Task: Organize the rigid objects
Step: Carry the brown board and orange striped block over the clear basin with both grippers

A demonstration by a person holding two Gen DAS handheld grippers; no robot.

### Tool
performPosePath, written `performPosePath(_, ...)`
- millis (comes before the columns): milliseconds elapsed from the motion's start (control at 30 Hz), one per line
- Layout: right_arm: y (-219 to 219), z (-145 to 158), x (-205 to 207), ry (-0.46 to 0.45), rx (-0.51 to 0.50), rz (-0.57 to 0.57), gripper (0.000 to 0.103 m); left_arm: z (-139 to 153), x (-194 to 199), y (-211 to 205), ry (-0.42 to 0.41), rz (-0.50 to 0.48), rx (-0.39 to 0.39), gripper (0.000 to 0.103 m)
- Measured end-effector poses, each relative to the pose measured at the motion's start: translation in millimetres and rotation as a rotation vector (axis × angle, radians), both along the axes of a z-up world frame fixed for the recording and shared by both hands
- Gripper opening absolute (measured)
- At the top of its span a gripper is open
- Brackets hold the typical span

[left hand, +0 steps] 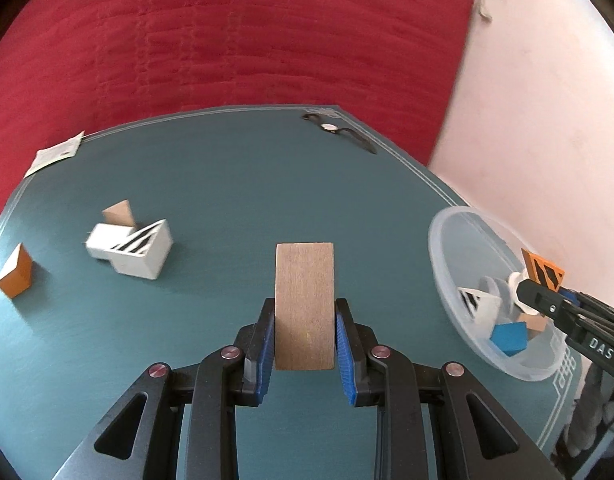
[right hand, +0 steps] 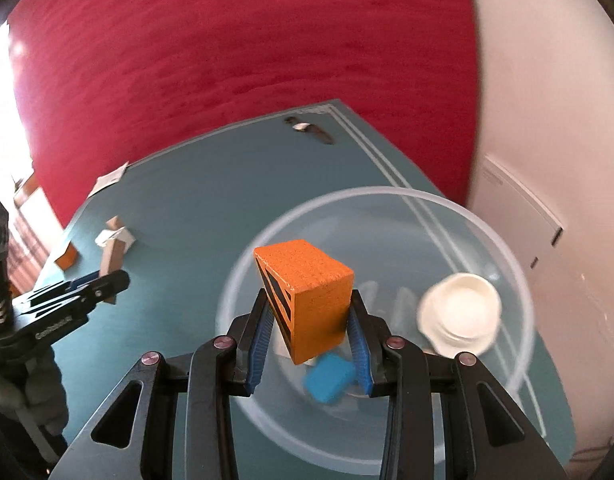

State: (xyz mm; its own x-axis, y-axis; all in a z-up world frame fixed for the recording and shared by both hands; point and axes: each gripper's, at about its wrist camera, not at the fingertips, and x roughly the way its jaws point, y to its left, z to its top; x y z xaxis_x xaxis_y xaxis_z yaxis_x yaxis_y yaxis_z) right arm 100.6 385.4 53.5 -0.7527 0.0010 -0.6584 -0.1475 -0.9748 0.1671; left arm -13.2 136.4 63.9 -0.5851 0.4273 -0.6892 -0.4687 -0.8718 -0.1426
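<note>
A flat rectangular plain-wood block [left hand: 304, 306] is pinched between the blue pads of the left gripper [left hand: 305, 330] above the teal tabletop [left hand: 227, 184]. The right gripper [right hand: 311, 330] clamps an orange wedge block with black stripes [right hand: 307, 300] over the clear round plastic bowl [right hand: 519, 280], which holds a blue block [right hand: 329, 378] and a white cup-shaped piece [right hand: 461, 314]. At ten o'clock in the left view lie white blocks [left hand: 131, 246] and an orange cube [left hand: 15, 278].
</note>
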Motion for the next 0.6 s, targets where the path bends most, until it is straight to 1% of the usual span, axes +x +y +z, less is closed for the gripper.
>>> performPosePath(200,21.2,-5.5,9.2,-0.013,-0.020,-0.039,0.037,1.9,3.1,23.8,0.000,-0.052,-0.014,0.029)
performPosePath(300,29.3,-8.7,11.9,-0.021,-0.054,-0.044,0.038,3.9,3.2,32.6,0.000,-0.068,-0.012,0.029)
performPosePath(600,36.8,-11.1,18.3,0.000,-0.077,-0.046,0.039,9.6,8.0,61.6,0.003,-0.126,-0.012,0.029)
